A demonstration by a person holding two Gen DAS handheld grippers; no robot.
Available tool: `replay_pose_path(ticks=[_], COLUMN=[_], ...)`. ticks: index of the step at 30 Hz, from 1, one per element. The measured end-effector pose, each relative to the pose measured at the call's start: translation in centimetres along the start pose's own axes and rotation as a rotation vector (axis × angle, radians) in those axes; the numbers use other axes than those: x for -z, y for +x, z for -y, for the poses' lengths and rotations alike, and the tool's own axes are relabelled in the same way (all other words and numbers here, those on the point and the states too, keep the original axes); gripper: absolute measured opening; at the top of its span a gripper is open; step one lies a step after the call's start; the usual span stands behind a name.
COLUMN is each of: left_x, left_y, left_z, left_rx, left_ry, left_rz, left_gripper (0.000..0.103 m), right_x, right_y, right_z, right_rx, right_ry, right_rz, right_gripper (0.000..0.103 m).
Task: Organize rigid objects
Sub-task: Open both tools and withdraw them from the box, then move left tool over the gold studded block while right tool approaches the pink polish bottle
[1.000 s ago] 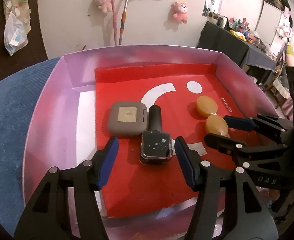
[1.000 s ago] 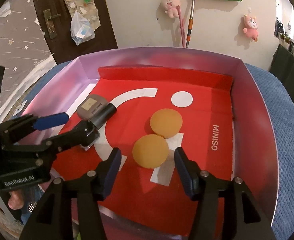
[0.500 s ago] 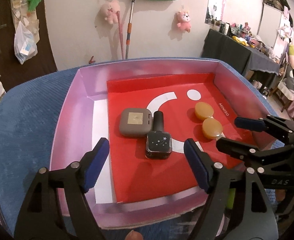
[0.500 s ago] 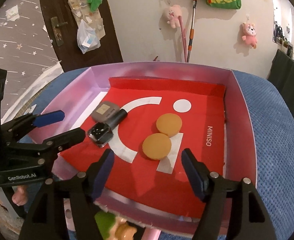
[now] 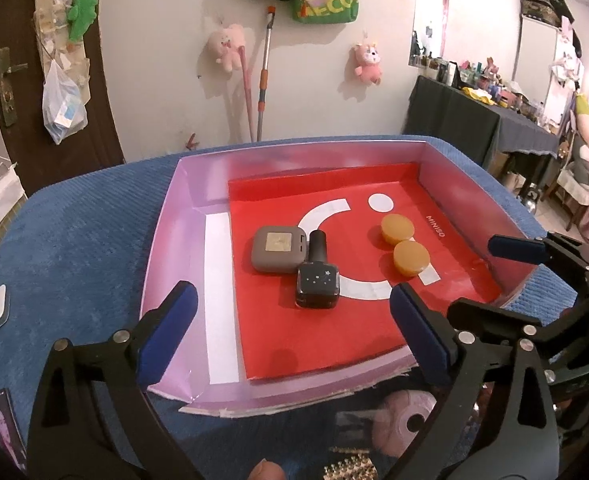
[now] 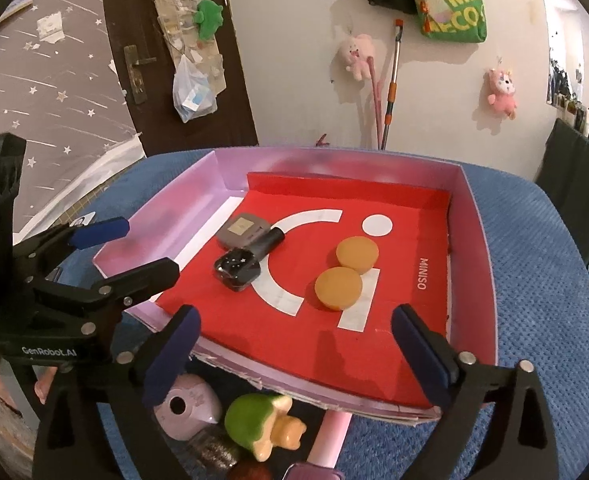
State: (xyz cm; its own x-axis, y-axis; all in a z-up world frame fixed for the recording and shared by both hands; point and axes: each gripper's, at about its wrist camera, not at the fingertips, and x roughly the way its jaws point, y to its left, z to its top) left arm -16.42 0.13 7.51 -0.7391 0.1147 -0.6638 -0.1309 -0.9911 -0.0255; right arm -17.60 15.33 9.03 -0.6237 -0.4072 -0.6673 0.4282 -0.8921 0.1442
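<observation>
Both the left gripper (image 5: 290,336) and the right gripper (image 6: 294,348) hover with jaws wide apart and empty at the near edge of the pink tray (image 5: 174,240), where the black nail-polish bottle (image 5: 317,278) lies touching the grey case (image 5: 279,249), two amber discs (image 6: 348,272) beside them.

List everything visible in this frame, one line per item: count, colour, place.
Tray: 1, pink walls, red MINISO liner, on blue tabletop.
Nail polish bottle: 1, black with stars, lying in tray centre, touching the compact.
Compact: 1, grey square, tray left.
Round discs: 2, amber, tray right, side by side.
Turtle figure: 1, green and yellow, in front of tray.
Pink round device: 1, in front of tray.
Plush toys: 2 pink, on wall.
Mop handles: leaning on wall.
Left gripper: black, blue pads, open, empty.
Right gripper: same, open, empty.
</observation>
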Motion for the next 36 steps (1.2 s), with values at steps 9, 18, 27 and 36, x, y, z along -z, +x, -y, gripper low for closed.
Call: replay_pose_path(ticks=[9, 18, 27, 36], left_x=[1.1, 2.5, 4.4, 6.3], left_y=[-1.4, -2.6, -3.7, -4.7], left_z=[0.1, 0.8, 1.2, 1.8], left_rx=[-0.010, -0.032, -0.038, -0.040], left_ry=[-0.006, 0.019, 0.010, 0.019], left_rz=[0.014, 0.019, 0.002, -0.019], left_gripper=[0.103, 0.103, 0.103, 0.103], right_x=[0.9, 2.6, 4.3, 6.4], right_y=[-2.0, -3.7, -4.8, -5.4], right_z=[-0.3, -1.7, -2.1, -3.0], right_rx=[0.014, 0.040, 0.027, 0.020], right_ry=[0.005, -0.029, -0.018, -0.020], right_rz=[0.051, 0.078, 0.074, 0.055], right_gripper=[0.103, 0.103, 0.103, 0.103])
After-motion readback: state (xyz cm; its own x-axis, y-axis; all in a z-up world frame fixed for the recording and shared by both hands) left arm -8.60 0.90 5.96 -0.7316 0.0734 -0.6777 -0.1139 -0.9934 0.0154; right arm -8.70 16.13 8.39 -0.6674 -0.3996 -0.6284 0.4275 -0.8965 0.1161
